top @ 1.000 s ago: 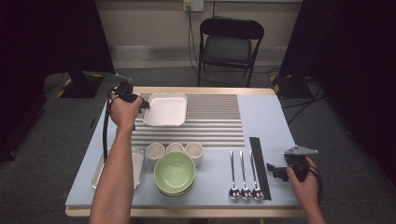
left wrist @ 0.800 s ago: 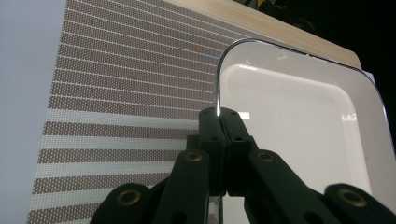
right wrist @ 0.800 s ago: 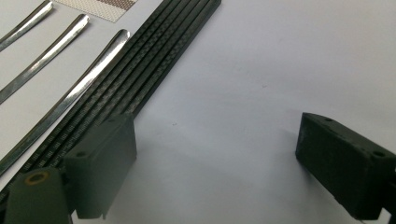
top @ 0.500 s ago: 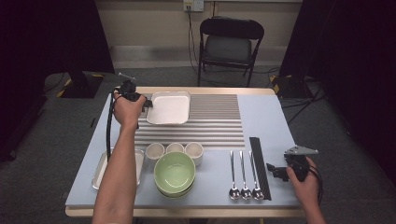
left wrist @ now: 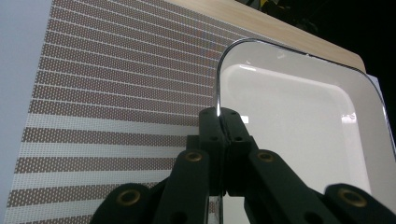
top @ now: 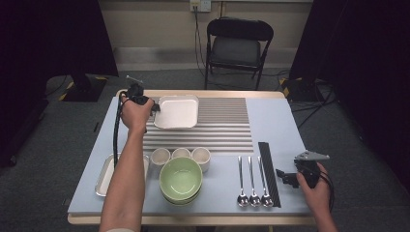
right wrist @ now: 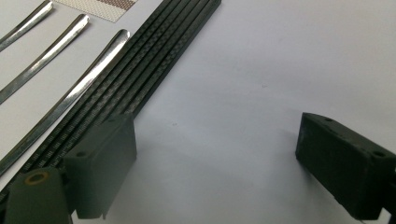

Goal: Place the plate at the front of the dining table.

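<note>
White tray (top: 177,111) pinched at its left rim by the left gripper (top: 153,107), jaws closed tight on the thin edge; seen in the left gripper view as two black jaws meeting on the rim (left wrist: 217,100), tray (left wrist: 299,121) stretching off to their right. Resting on the striped mat (top: 212,130), near its far left corner, mat stripes (left wrist: 112,102) running away to the left of the jaws. Right gripper (top: 289,178) low over the blue table (top: 280,121) at the near right, jaws spread wide with nothing between them but bare tabletop (right wrist: 224,116). Just left of that gripper, black chopsticks (top: 269,173), then three spoons (top: 251,181). Further left still, green bowls (top: 181,180) and three small cups (top: 181,155).
</note>
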The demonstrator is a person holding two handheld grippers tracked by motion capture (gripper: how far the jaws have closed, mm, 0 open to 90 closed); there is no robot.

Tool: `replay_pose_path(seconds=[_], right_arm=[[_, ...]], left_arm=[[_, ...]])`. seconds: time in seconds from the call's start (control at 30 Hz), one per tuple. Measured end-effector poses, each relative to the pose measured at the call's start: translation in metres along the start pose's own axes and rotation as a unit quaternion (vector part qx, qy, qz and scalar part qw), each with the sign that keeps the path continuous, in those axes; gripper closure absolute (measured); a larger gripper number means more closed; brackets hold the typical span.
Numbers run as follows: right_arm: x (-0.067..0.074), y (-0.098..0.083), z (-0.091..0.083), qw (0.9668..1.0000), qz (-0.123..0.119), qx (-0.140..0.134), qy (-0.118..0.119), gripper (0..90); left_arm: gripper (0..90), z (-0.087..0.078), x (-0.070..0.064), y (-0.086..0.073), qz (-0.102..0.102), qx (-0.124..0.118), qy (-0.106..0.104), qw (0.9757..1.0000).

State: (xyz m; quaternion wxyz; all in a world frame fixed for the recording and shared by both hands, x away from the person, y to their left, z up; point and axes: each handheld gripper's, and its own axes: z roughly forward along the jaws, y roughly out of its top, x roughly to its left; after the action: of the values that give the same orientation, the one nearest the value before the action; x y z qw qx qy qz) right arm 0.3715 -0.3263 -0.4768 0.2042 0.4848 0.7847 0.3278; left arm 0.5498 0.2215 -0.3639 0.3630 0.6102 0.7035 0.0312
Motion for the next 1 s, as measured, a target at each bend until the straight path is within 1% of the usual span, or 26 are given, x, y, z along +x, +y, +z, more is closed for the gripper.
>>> replay_pose_path(seconds=[0.03,0.07,0.1,0.17,0.2,0.23,0.27,0.3,0.33,0.37,0.4,0.43,0.47,0.53,0.57,0.6,0.63,0.73,0.83,0.97,1.0], right_arm=[[0.0,0.0,0.0,1.0,0.0,0.0,0.0,11.2],[0.0,0.0,0.0,1.0,0.0,0.0,0.0,11.2],[0.0,0.0,0.0,1.0,0.0,0.0,0.0,11.2],[0.0,0.0,0.0,1.0,0.0,0.0,0.0,11.2],[0.0,0.0,0.0,1.0,0.0,0.0,0.0,11.2],[0.0,0.0,0.0,1.0,0.0,0.0,0.0,11.2],[0.0,0.0,0.0,1.0,0.001,0.0,0.0,11.2],[0.0,0.0,0.0,1.0,0.001,0.0,0.0,11.2],[0.0,0.0,0.0,1.0,0.0,0.0,0.0,11.2],[0.0,0.0,0.0,1.0,0.0,0.0,0.0,11.2],[0.0,0.0,0.0,1.0,0.001,0.0,0.0,11.2],[0.0,0.0,0.0,1.0,0.0,0.0,0.0,11.2],[0.0,0.0,0.0,1.0,0.0,0.0,0.0,11.2],[0.0,0.0,0.0,1.0,0.0,0.0,0.0,11.1],[0.0,0.0,0.0,1.0,0.0,0.0,0.0,11.2],[0.0,0.0,0.0,1.0,0.0,0.0,0.0,11.2],[0.0,0.0,0.0,1.0,0.0,0.0,0.0,11.2],[0.0,0.0,0.0,1.0,0.001,0.0,0.0,11.2],[0.0,0.0,0.0,1.0,0.001,0.0,0.0,11.2],[0.0,0.0,0.0,1.0,0.001,0.0,0.0,11.2],[0.0,0.0,0.0,1.0,0.001,0.0,0.0,11.2]], left_arm=[[89.2,0.001,-0.001,0.0,0.002,0.0,-0.002,1.0],[89.2,0.001,-0.001,0.0,0.0,-0.001,-0.005,1.0],[89.2,0.003,-0.002,0.0,0.004,0.003,-0.004,1.0],[89.2,0.004,-0.004,0.0,0.0,0.0,-0.001,1.0],[89.2,0.005,-0.004,0.0,0.004,0.002,0.0,1.0],[89.2,0.005,-0.004,0.0,0.004,0.002,0.0,1.0],[89.2,0.006,-0.005,0.0,0.003,0.002,-0.003,1.0],[89.2,0.006,-0.005,0.001,0.008,0.004,-0.004,1.0],[89.1,0.007,-0.006,0.001,0.008,0.004,-0.002,1.0],[89.1,0.007,-0.007,0.001,0.007,0.003,0.0,1.0],[89.2,0.009,-0.008,0.001,0.001,-0.001,0.002,1.0],[89.2,0.009,-0.008,0.001,0.002,-0.002,0.002,1.0],[89.2,0.009,-0.008,0.001,0.005,-0.001,0.0,1.0],[89.2,0.01,-0.009,0.001,0.01,0.003,0.001,0.9999],[89.1,0.011,-0.01,0.001,0.005,-0.002,0.0,1.0],[89.2,0.011,-0.01,0.001,0.005,-0.002,0.005,1.0],[89.2,0.012,-0.01,0.001,0.009,-0.001,0.003,1.0],[89.1,0.014,-0.011,0.001,0.006,-0.002,0.004,1.0],[89.2,0.016,-0.011,0.001,0.008,0.003,-0.002,1.0],[89.1,0.016,-0.012,0.001,0.008,0.004,0.002,1.0],[89.1,0.017,-0.012,0.001,0.002,-0.001,0.0,1.0]])
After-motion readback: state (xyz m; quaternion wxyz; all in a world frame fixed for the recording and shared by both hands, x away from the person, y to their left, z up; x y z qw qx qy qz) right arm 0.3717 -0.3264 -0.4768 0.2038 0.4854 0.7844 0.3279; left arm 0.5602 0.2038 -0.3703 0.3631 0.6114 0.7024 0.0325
